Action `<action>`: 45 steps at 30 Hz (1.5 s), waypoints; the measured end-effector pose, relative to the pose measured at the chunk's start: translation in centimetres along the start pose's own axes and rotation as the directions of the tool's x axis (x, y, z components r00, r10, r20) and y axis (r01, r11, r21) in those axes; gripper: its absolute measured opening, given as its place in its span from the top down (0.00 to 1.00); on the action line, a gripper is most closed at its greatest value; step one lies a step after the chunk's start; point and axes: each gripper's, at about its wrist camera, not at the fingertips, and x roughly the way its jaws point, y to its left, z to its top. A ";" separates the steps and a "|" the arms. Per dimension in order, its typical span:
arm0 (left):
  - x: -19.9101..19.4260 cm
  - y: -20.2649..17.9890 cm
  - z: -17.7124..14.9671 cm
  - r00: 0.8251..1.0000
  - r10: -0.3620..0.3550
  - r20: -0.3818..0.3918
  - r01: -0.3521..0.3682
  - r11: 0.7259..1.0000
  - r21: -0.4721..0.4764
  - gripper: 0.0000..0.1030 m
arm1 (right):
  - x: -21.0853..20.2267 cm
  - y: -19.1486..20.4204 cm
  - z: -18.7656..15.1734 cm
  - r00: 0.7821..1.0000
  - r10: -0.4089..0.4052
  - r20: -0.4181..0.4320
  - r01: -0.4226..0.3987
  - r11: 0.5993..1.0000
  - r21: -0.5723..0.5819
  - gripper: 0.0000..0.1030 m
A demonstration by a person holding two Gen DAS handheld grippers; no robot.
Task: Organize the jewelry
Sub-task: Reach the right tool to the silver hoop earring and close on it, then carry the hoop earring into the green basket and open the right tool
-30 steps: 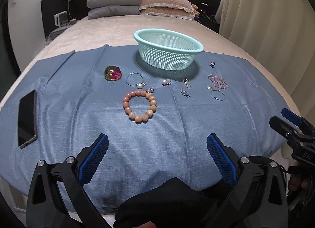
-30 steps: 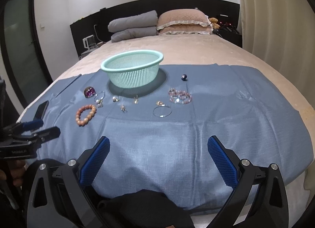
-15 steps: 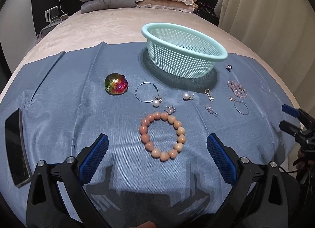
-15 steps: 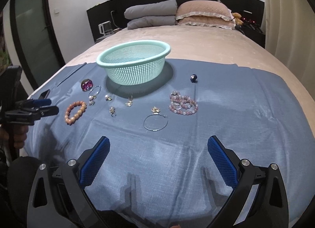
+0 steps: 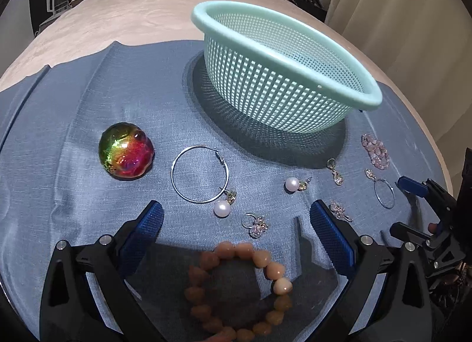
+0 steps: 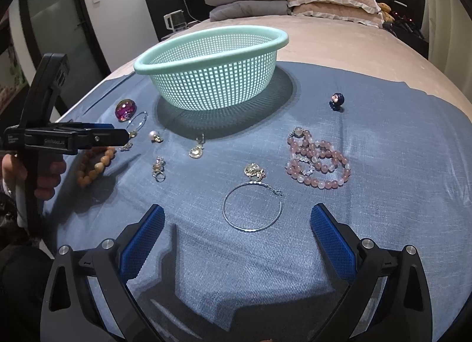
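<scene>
Left gripper point(image 5: 236, 218) released, jaws spread above the orange bead bracelet point(image 5: 239, 289), which lies on the cloth well in front of the mint basket point(image 5: 283, 76); recommend closing across one bead strand; right gripper point(image 6: 237, 224) released, hovering over a hoop earring point(image 6: 252, 206) in front of that basket.

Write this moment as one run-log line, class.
left gripper: open, above orange bead bracelet | right gripper: open, near silver hoop | basket: no jewelry visible inside
</scene>
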 end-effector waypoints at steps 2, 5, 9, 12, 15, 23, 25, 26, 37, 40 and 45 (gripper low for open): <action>0.6 -0.1 0.3 1.000 0.016 0.007 -0.016 1.000 0.019 0.05 | 0.4 0.1 0.0 1.000 -0.001 0.005 0.001 1.000 -0.011 0.07; 1.3 -0.1 0.9 1.000 0.021 0.009 -0.021 0.999 0.026 0.05 | 0.9 0.5 0.0 1.000 -0.018 0.006 0.018 0.999 -0.029 0.07; 2.3 -0.2 1.5 0.998 0.053 0.027 -0.054 0.998 0.038 0.05 | 1.7 1.0 -0.1 0.999 -0.051 0.008 0.051 0.998 -0.041 0.06; 2.9 -0.3 1.8 0.997 0.066 0.032 -0.068 0.996 0.057 0.05 | 1.8 0.9 -0.3 0.999 -0.051 0.011 0.052 0.998 -0.037 0.06; 3.6 -1.2 1.4 0.992 0.125 0.020 -0.127 0.981 0.149 0.05 | 1.8 0.9 -0.3 0.998 -0.056 0.014 0.056 0.998 -0.036 0.06; 3.6 -0.2 2.0 0.992 0.122 0.020 -0.123 0.985 0.121 0.08 | 1.6 1.3 -0.1 0.996 -0.088 0.029 0.089 0.996 -0.029 0.08; 3.0 -0.4 1.7 0.990 0.137 0.044 -0.141 0.984 0.107 0.21 | 1.4 1.3 0.0 0.995 -0.088 0.040 0.089 0.996 -0.024 0.16; 2.9 -0.1 1.9 0.988 0.147 0.051 -0.152 0.983 0.108 0.33 | 1.3 1.2 0.0 0.995 -0.088 0.047 0.089 0.996 -0.020 0.30; 1.9 -0.8 1.5 0.983 0.170 0.071 -0.180 0.969 0.170 0.57 | 0.6 1.2 -0.2 0.993 -0.100 0.066 0.101 0.995 -0.014 0.60; 1.5 -1.3 0.9 0.983 0.172 0.070 -0.182 0.966 0.183 0.57 | 0.5 1.1 -0.2 0.993 -0.101 0.068 0.102 0.995 -0.011 0.60; 0.7 -1.8 -0.2 0.984 0.164 0.072 -0.174 0.968 0.179 0.57 | -0.3 1.0 -0.1 0.993 -0.093 0.071 0.093 0.996 -0.005 0.60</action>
